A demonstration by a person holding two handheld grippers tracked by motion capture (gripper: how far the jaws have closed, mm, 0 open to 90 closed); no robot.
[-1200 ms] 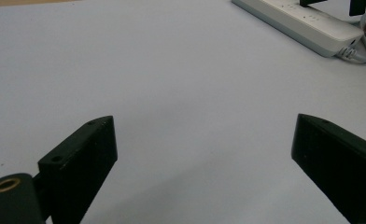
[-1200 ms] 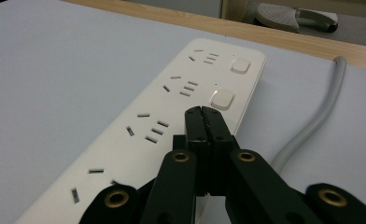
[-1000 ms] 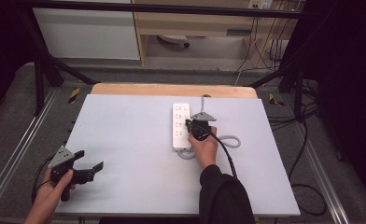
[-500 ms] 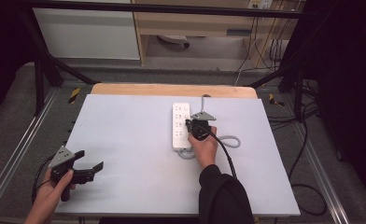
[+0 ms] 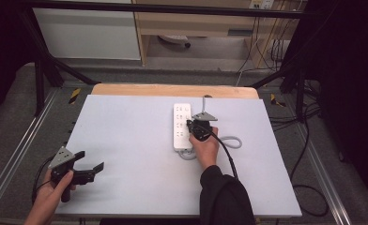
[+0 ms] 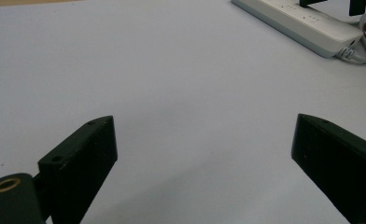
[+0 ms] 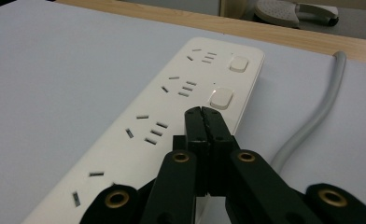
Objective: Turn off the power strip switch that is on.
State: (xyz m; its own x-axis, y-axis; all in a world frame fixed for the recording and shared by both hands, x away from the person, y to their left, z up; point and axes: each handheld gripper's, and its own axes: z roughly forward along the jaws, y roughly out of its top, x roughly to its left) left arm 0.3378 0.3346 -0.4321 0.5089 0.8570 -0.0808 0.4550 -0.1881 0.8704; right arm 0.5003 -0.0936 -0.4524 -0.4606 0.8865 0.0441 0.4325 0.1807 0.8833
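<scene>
A white rectangular plastic power strip lies right of centre on the pale grey table. The right gripper, jaws pressed together, hovers above its switches. The left gripper rests near-left, jaws spread.

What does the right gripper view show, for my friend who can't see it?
The right tool, its two black jaws pressed shut, points down at a white power strip beside its row of switches. The strip lies on a pale grey table, and a grey cable curves past on the right.
</scene>
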